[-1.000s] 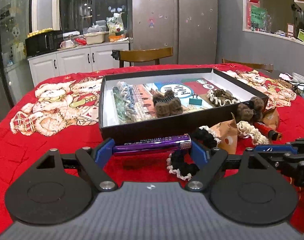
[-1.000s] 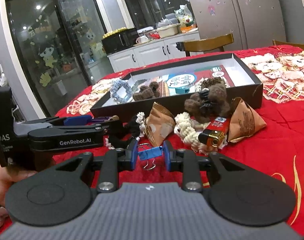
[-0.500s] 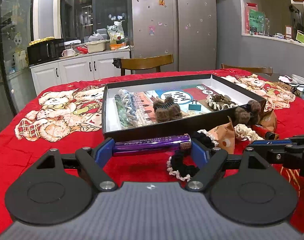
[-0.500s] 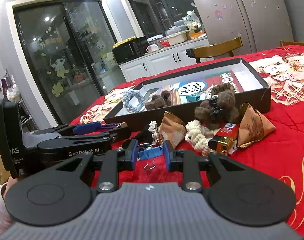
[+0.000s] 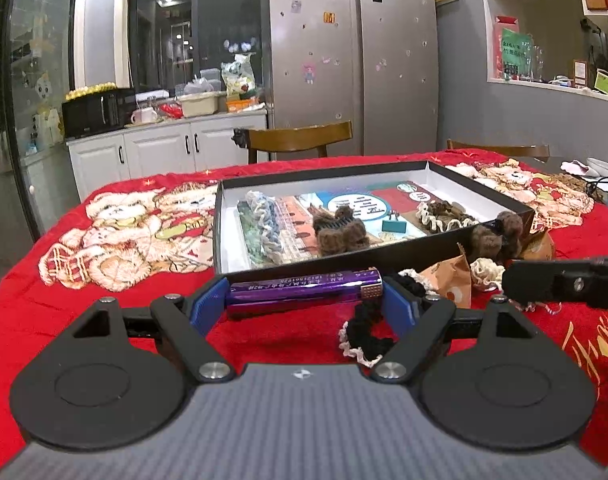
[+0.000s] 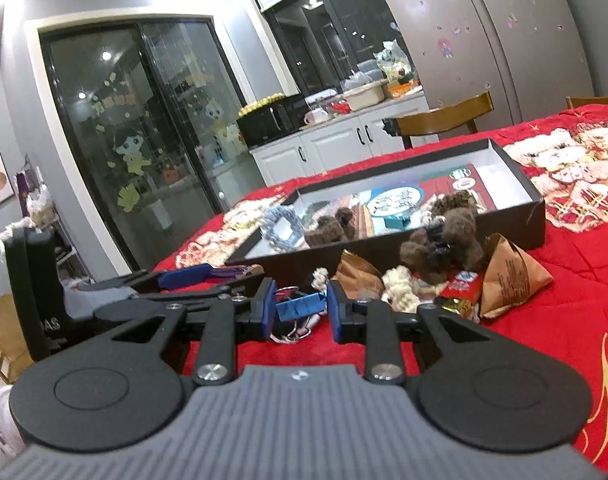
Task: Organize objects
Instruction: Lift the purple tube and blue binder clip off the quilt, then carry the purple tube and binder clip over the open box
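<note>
Fingers of the left gripper (image 5: 304, 300) stand wide, their blue pads pressed on the two ends of a purple foil-wrapped tube (image 5: 304, 289), gripped lengthwise. The tube's long axis runs crosswise to the fingers and roughly parallel to the near wall of the black shallow box (image 5: 383, 250), which lies directly ahead of them on the red tablecloth (image 5: 84, 312). Fingers of the right gripper (image 6: 298, 310) stand narrow, closed on a blue binder clip (image 6: 300, 306) whose wire handles hang below the pads. In the right wrist view the box lies ahead and to the right, beyond a loose heap comprising a brown plush hair claw (image 6: 443, 248), brown paper packets (image 6: 511, 276) and a cream braided scrunchie (image 6: 399, 284).

Judgement: the left gripper is nearer the box. Its load must clear the near wall, and being parallel to that wall, needs no turn.
</note>
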Tool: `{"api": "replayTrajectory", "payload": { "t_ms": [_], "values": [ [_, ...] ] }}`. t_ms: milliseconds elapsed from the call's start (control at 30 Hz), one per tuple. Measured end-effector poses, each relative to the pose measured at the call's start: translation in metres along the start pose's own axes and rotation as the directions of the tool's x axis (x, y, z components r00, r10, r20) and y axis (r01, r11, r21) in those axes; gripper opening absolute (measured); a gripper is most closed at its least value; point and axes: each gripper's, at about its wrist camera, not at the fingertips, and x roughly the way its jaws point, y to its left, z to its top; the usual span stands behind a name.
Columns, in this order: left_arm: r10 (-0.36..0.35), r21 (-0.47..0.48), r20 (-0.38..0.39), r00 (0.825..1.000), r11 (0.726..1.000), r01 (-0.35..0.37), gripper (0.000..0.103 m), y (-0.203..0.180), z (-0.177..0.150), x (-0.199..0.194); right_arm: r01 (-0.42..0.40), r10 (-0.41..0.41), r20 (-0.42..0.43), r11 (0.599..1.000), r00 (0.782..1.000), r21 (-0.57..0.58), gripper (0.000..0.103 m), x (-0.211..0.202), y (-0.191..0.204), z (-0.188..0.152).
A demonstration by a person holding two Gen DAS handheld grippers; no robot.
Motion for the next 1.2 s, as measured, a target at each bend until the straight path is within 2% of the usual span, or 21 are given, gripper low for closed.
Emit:
{"api": "replayTrajectory", "payload": {
  "t_ms": [167, 333, 500, 600, 700, 867, 1100, 1200],
  "values": [
    [-0.013, 0.006, 0.02, 1.0, 1.0, 0.013, 0.084, -0.001, 0.001, -0.006, 0.008, -0.007, 0.06, 1.0, 0.998, -0.015, 0.031, -0.008, 0.005, 0.011],
    [-0.019, -0.021, 0.038, 0.999, 1.0, 0.02, 0.084, 0.005, 0.007, -0.012, 0.025, -0.027, 0.054, 0.999, 0.998, 0.045, 0.031, -0.006, 0.001, 0.028],
    [0.012, -0.036, 0.102, 0.995, 0.999, -0.008, 0.084, 0.014, 0.021, -0.023, 0.024, -0.028, 0.03, 0.994, 0.999, 0.108, 0.031, 0.001, -0.006, 0.049],
    [0.056, -0.016, 0.146, 0.988, 0.998, -0.054, 0.084, 0.014, 0.028, -0.033, 0.024, -0.027, 0.014, 0.99, 1.0, 0.142, 0.031, 0.006, -0.009, 0.062],
    [0.059, -0.012, 0.153, 0.986, 0.998, -0.058, 0.084, 0.013, 0.038, -0.04, 0.039, -0.04, 0.006, 0.988, 0.999, 0.151, 0.031, 0.012, -0.01, 0.076],
    [0.054, -0.037, 0.17, 0.984, 0.998, -0.048, 0.084, 0.017, 0.068, -0.042, 0.048, -0.053, 0.029, 0.987, 0.998, 0.151, 0.031, 0.021, -0.01, 0.097],
    [0.041, -0.12, 0.151, 0.988, 0.993, -0.023, 0.084, 0.038, 0.129, -0.017, 0.038, -0.052, 0.091, 0.989, 0.995, 0.143, 0.031, 0.033, -0.015, 0.135],
    [0.024, -0.155, 0.143, 0.989, 0.988, -0.002, 0.084, 0.047, 0.152, -0.001, 0.029, -0.042, 0.087, 0.989, 0.995, 0.145, 0.031, 0.043, -0.021, 0.149]
  ]
}}
